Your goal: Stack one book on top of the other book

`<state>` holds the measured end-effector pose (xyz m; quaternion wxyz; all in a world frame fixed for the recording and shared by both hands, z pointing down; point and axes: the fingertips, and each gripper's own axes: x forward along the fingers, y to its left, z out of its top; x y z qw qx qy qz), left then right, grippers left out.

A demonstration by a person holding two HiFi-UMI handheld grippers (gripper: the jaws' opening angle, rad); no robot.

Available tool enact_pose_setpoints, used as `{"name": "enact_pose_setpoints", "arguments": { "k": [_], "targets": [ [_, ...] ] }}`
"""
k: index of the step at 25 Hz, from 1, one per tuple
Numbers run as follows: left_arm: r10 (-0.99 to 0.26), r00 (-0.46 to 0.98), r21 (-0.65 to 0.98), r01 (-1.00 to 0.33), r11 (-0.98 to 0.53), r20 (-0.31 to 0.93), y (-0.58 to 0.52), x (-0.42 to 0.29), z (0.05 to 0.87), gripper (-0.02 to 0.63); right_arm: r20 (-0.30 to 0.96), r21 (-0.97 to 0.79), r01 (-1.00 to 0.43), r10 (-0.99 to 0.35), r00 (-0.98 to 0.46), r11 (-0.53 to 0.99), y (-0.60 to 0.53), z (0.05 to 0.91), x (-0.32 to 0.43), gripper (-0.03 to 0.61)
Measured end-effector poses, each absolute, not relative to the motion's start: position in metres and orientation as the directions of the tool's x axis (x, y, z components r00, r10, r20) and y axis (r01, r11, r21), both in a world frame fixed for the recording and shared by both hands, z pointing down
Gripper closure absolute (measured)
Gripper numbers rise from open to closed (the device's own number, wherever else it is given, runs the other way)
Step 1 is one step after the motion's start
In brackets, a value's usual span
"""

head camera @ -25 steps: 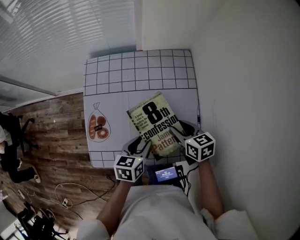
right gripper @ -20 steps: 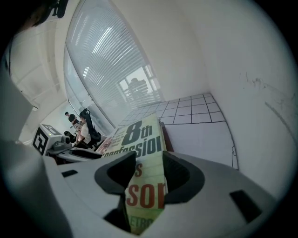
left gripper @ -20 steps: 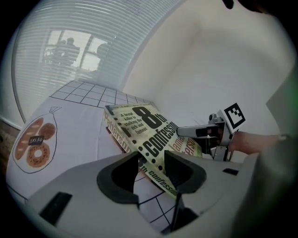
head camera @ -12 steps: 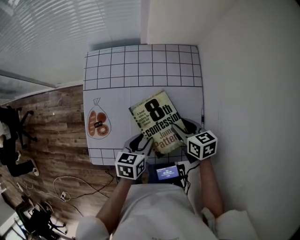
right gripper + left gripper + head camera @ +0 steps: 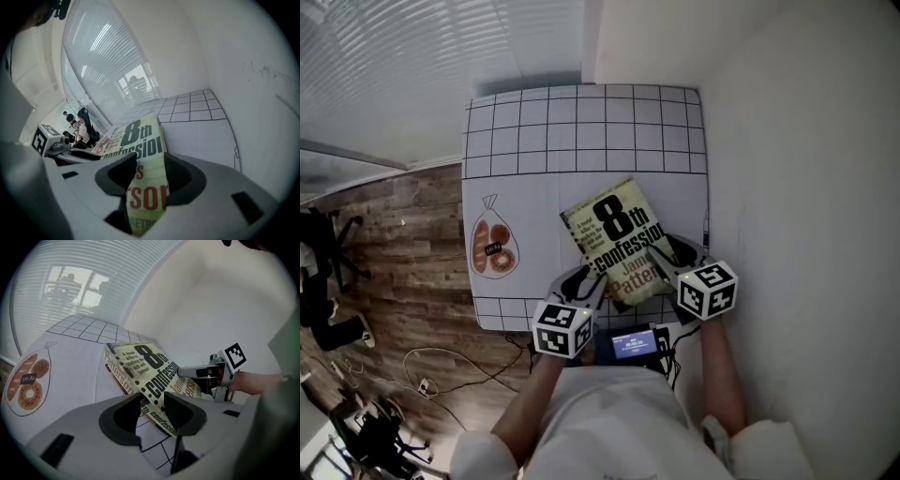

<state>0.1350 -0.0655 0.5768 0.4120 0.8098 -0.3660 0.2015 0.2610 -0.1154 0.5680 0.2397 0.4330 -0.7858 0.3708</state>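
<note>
1. Our left gripper [image 5: 152, 405], its jaws just closing, and our right gripper [image 5: 150, 176] each clamp a near corner of the book [image 5: 617, 239].
2. The book's long axis runs away from both, apparently over a second book [image 5: 123, 384].

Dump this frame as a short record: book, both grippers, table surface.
book: 8th Confession paperback, tilted, near end looks lifted
left gripper: fingers just closed further, on the paperback's near-left corner
right gripper: fingers clamped on its right edge
surface: white grid mat with printed bread bag
second book: not clear; reddish edge under the paperback
</note>
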Motion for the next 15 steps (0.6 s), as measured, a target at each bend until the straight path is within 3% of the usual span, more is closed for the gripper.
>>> {"name": "enact_pose_setpoints", "arguments": {
  "k": [15],
  "targets": [
    [-0.421, 0.664, 0.525, -0.747, -0.408, 0.618, -0.0694, 0.1389, 0.5785, 0.453, 0.717, -0.327, -0.877, -0.512, -0.473, 0.351, -0.1236, 0.5726, 0.2652, 0.382]
  ]
}}
